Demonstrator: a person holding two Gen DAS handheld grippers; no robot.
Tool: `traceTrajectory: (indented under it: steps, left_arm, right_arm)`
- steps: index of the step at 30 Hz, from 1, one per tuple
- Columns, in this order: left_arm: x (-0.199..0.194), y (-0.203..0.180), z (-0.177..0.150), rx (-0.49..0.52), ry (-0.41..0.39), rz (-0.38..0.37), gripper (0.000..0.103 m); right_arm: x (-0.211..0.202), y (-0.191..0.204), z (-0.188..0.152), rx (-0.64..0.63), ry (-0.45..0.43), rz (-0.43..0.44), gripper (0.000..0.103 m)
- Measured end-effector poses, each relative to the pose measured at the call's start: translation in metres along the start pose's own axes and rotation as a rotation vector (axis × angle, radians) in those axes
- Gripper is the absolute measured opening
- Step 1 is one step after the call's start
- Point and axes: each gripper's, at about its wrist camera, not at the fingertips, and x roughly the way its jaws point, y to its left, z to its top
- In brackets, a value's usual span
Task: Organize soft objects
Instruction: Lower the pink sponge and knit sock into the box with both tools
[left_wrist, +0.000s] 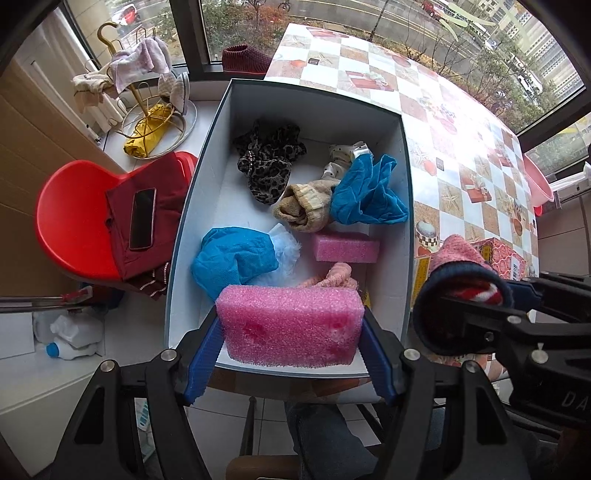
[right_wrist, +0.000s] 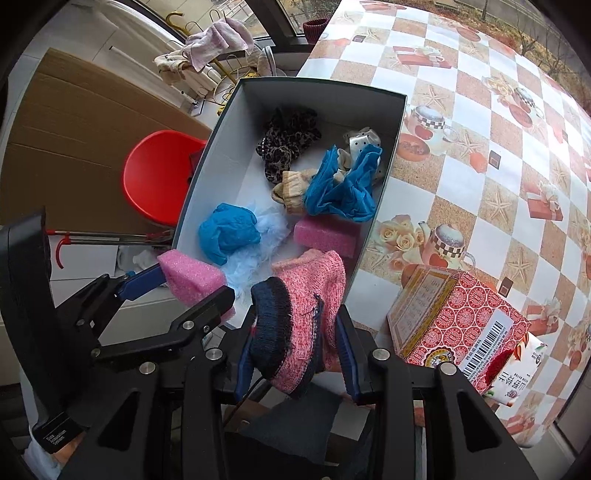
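The open box sits at the left edge of the table, which carries a patterned cloth. Already inside it are a leopard-print cloth, a beige sock, a crumpled blue cloth lying over a white dotted piece, a second blue cloth on a pale fluffy item, a small pink sponge and a pink knit piece at the near end. These appear dropped in rather than sorted; they lie loose and overlapping.

The left hand-held gripper is clenched on a large pink sponge, its blue pads pressing both ends, and holds it above the near end of the box. The right hand-held gripper is clamped on a pink knit sock with a dark blue cuff, held over the near right corner of the box, close beside the left tool.

A red patterned carton stands on the table just right of the box; it appears rigid and likely not part of the job.

Assessment: the task is well advanced. Two items remain in hand and not yet deposited. No other loose soft item shows on the visible part of the table.
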Motion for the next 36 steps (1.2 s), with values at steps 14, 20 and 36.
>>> traceTrajectory:
  steps: [14,20,36]
  left_arm:
    - [0.0024,-0.0035,0.004,0.03,0.001,0.011,0.073]
    - [0.0037,-0.0026,0.0047,0.027,0.003,0.014,0.073]
    - [0.0066,-0.0001,0.0067,0.024,0.009,0.015,0.073]
  right_arm:
    - [0.0026,-0.0036,0.0016,0.016,0.009,0.003,0.04]
    - [0.0032,-0.004,0.0017,0.014,0.011,0.003,0.04]
    - [0.0058,-0.004,0.0039,0.019,0.014,0.003,0.04]
